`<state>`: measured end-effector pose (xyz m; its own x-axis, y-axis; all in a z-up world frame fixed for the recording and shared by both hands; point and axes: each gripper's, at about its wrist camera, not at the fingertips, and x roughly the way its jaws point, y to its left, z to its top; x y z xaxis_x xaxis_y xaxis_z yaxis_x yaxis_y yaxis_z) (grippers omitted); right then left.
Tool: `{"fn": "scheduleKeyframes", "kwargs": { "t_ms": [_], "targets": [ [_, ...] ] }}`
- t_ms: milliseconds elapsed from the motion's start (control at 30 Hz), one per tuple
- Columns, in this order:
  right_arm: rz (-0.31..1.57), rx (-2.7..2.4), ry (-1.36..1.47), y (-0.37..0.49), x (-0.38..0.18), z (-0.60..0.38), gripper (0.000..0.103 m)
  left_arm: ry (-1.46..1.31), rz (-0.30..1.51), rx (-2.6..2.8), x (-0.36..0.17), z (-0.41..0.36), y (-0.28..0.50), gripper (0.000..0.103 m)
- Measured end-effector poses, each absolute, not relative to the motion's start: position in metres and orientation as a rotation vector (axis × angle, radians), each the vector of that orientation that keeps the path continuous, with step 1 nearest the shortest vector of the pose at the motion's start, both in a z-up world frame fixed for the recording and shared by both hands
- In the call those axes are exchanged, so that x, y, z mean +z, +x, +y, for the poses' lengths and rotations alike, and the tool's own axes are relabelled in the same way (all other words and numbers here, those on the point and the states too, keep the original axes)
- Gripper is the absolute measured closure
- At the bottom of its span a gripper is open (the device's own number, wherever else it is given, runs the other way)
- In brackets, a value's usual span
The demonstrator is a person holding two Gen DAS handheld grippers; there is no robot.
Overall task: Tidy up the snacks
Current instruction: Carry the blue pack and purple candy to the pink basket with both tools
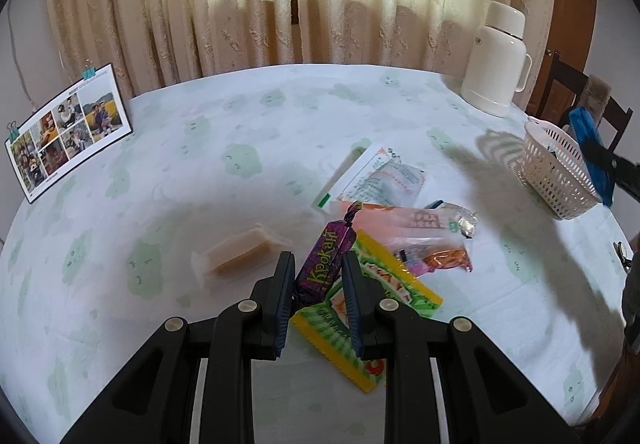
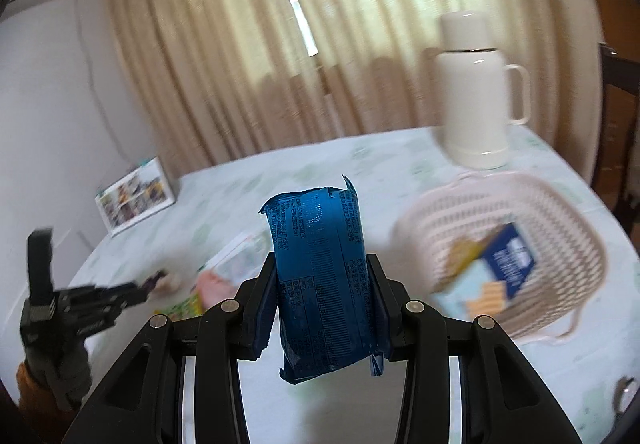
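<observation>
R wrist view only: blue packet (image 2: 324, 284) pinched upright between right tongs (image 2: 325, 280), long axis vertical, held above surface (image 2: 248, 188) left of white basket (image 2: 560, 212), which holds a blue-and-yellow box (image 2: 496, 272), blurred.

L wrist view only: left tongs (image 1: 318, 276) set either side of purple candy (image 1: 326, 260); pinching or just bracketing, can't tell. Candy's long axis runs away from cam, twisted end far, lying on green-yellow pack (image 1: 384, 300). Clear-wrapped bar (image 1: 240, 256) just left. White thermos (image 1: 496, 60) behind basket; photo card (image 1: 68, 132) far left.
</observation>
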<state>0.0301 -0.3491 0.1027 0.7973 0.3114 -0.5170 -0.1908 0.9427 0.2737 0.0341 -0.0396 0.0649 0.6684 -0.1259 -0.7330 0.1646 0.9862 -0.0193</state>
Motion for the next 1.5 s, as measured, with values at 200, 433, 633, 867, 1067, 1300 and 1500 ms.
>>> {"fn": "scheduleKeyframes", "kwargs": {
  "t_ms": [200,433,633,867,1067,1300,1500],
  "targets": [
    [0.57,0.154,0.264,0.045,0.104,-0.391,0.061,0.065,0.823,-0.168,0.068,-0.049,0.035,0.082],
    [0.573,0.015,0.299,0.064,0.091,-0.432,0.047,0.078,0.827,-0.178,0.069,-0.062,0.04,0.082],
    [0.553,-0.051,0.366,0.06,0.078,-0.455,0.04,0.103,0.824,-0.2,0.074,-0.08,0.045,0.082],
    [0.491,-0.13,0.337,0.048,0.082,-0.456,0.04,0.134,0.809,-0.256,0.084,-0.117,0.054,0.082],
    [0.48,-0.167,0.346,0.043,0.081,-0.458,0.04,0.154,0.799,-0.334,0.093,-0.162,0.065,0.082],
    [0.463,-0.175,0.381,0.038,0.082,-0.466,0.04,0.167,0.8,-0.424,0.098,-0.214,0.082,0.082],
    [0.452,-0.202,0.411,0.033,0.082,-0.472,0.04,0.171,0.804,-0.498,0.102,-0.259,0.096,0.082]
  ]
}}
